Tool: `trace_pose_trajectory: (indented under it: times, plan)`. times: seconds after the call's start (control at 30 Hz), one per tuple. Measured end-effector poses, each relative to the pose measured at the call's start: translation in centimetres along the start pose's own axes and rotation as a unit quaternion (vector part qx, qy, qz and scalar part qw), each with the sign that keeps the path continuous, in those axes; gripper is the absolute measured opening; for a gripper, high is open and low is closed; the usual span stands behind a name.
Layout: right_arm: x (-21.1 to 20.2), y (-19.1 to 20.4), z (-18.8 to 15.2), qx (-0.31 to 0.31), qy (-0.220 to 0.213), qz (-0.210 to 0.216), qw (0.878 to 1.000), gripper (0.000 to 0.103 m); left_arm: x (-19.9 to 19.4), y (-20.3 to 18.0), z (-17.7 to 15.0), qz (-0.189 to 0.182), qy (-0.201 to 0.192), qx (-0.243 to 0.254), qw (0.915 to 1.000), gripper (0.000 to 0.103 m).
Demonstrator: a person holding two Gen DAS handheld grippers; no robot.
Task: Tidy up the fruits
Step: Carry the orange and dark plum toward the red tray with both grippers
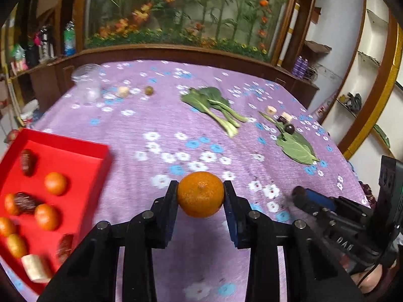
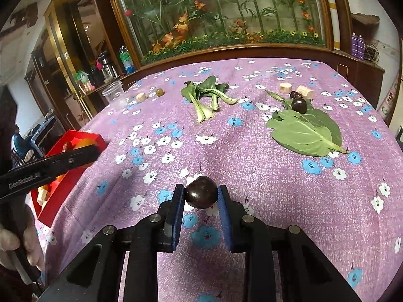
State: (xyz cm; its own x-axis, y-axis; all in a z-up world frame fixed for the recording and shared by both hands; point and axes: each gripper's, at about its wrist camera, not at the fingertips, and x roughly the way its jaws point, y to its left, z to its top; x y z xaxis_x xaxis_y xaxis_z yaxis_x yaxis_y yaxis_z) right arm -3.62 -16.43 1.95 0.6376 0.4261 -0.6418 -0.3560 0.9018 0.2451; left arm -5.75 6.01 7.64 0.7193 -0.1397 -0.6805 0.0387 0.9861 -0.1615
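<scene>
While many fruits are already lying in red box [image 1: 83, 151], orange [image 1: 200, 194] is being squeezed by left gripper [image 1: 200, 196], dark plum [image 2: 201, 195] by right gripper [image 2: 201, 197], above cloth. More fruit is still waiting far back.

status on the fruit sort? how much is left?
Done: several oranges and dates lie in the red tray. In hand: left gripper holds a round orange; right gripper holds a dark plum. Left: another dark plum, banana pieces, a small green fruit.
</scene>
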Motion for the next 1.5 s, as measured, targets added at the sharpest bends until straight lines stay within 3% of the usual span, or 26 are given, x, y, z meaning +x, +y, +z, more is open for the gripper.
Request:
trace_pose_trajectory:
  times: [0.47, 1.5]
  plan:
    - [-2.3, 3.4, -1.5, 0.018, 0.004, 0.021, 1.000, 0.029, -4.4, 1.9, -1.0, 0.012, -0.028, -0.015, 0.9994, 0.033]
    - [-6.0, 13.5, -2.6, -0.069, -0.013, 0.038, 0.997, 0.029, -11.3, 5.9, -3.4, 0.017, -0.077, -0.059, 0.9952, 0.033]
